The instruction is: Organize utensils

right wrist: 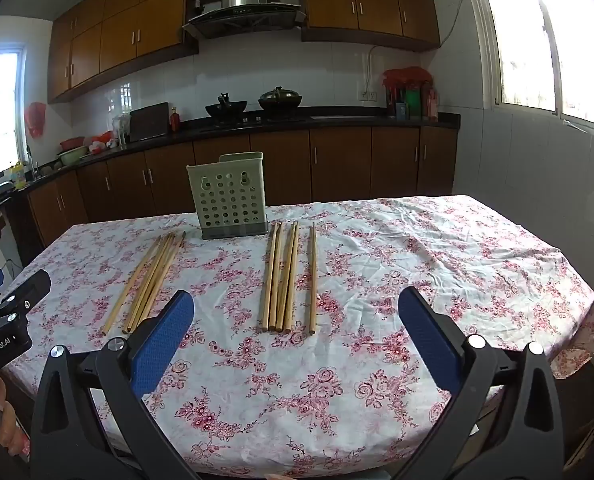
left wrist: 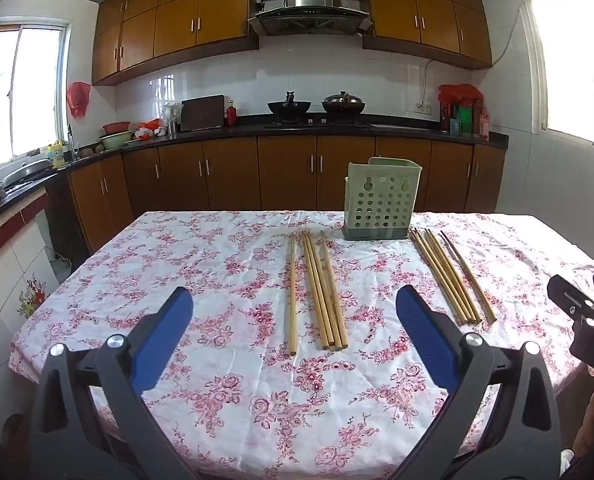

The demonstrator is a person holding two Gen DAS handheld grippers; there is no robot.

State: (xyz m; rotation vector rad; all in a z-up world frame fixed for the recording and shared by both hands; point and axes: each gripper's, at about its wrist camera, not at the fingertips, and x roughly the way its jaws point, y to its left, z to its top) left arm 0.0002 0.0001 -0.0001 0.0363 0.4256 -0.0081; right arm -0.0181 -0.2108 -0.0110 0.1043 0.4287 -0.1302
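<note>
Two bundles of bamboo chopsticks lie on the flowered tablecloth (left wrist: pixel 225 380). The left bundle (left wrist: pixel 323 292) (right wrist: pixel 149 280) and the right bundle (left wrist: pixel 453 276) (right wrist: pixel 285 276) flank a pale green perforated utensil holder (left wrist: pixel 381 200) (right wrist: pixel 229 198) that stands upright at the far side. My left gripper (left wrist: pixel 293 320) hovers open over the near table, in front of the left bundle, with nothing between its blue pads. My right gripper (right wrist: pixel 297 320) is also open and empty, just short of the right bundle's near ends. Each gripper shows at the edge of the other's view.
The table's near edge lies under both grippers; its right edge (right wrist: pixel 593 308) drops off toward a tiled wall. Behind the table run brown kitchen cabinets (left wrist: pixel 289 172) with a dark counter, two woks (left wrist: pixel 317 106) and a range hood. A hand shows at lower left (right wrist: pixel 5 420).
</note>
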